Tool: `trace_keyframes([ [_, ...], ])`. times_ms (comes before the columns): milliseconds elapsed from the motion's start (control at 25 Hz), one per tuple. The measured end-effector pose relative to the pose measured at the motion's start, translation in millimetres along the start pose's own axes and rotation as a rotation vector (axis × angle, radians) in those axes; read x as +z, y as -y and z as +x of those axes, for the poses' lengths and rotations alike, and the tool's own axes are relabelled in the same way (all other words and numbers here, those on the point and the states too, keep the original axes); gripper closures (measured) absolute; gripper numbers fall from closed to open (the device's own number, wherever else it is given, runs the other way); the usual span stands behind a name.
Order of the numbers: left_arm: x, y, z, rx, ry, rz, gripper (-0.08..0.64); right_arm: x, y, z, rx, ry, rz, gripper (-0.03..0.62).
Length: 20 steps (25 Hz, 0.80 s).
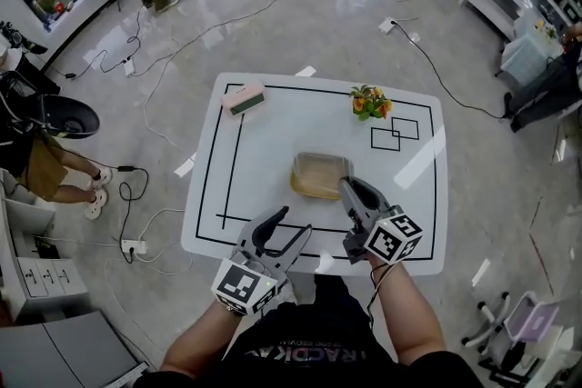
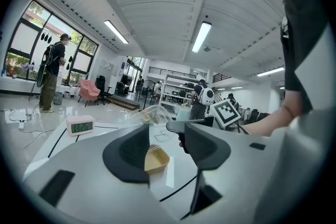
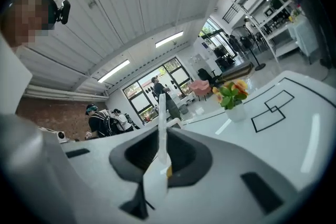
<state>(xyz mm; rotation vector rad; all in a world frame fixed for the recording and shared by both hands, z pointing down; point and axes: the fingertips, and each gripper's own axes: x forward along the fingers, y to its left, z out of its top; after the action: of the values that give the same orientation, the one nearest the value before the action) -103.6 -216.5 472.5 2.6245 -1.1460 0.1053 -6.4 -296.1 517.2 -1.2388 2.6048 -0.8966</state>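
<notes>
A tan food container (image 1: 314,182) sits mid-table under a clear lid (image 1: 320,166). My right gripper (image 1: 348,189) is shut on the lid's near right edge. In the right gripper view the lid (image 3: 161,128) is a thin pale sheet pinched between the jaws of the right gripper (image 3: 160,160). My left gripper (image 1: 293,225) stands open near the table's front edge, left of the container, and holds nothing. In the left gripper view the left gripper (image 2: 165,152) frames the tan container (image 2: 156,160). There the clear lid (image 2: 152,114) is tilted up above it, held by the right gripper (image 2: 178,127).
A pink digital clock (image 1: 244,98) lies at the white table's (image 1: 273,132) far left and a small flower pot (image 1: 370,103) at the far right. Two overlapping black squares (image 1: 396,134) are drawn near the pot. Cables, shelves and people are around the table.
</notes>
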Motion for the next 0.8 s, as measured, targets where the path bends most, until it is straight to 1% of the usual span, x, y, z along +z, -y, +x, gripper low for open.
trace_keyframes([
  [120,3.2,0.2,-13.6,0.004,0.014,0.013,0.387,6.8,-18.7,-4.8,0.006,0.02,-0.06,0.546],
  [240,6.0,0.3,-27.8,0.015,0.023,0.017,0.435,12.6,-37.6,-11.4,0.012,0.038,-0.098,0.546],
  [400,10.6,0.5,-44.3,0.043,0.037,0.015,0.54,19.2,-63.2,-20.4,0.026,0.06,-0.13,0.547],
  [480,10.8,1.7,-51.4,0.051,0.037,0.021,0.554,21.4,-75.9,-25.4,0.033,0.069,-0.148,0.546],
  [600,9.9,2.6,-63.2,0.051,0.036,0.025,0.555,23.1,-94.2,-32.7,0.034,0.086,-0.178,0.547],
  [800,9.1,4.0,-81.3,0.041,0.038,0.021,0.557,21.3,-119.3,-49.4,0.016,0.114,-0.213,0.546],
])
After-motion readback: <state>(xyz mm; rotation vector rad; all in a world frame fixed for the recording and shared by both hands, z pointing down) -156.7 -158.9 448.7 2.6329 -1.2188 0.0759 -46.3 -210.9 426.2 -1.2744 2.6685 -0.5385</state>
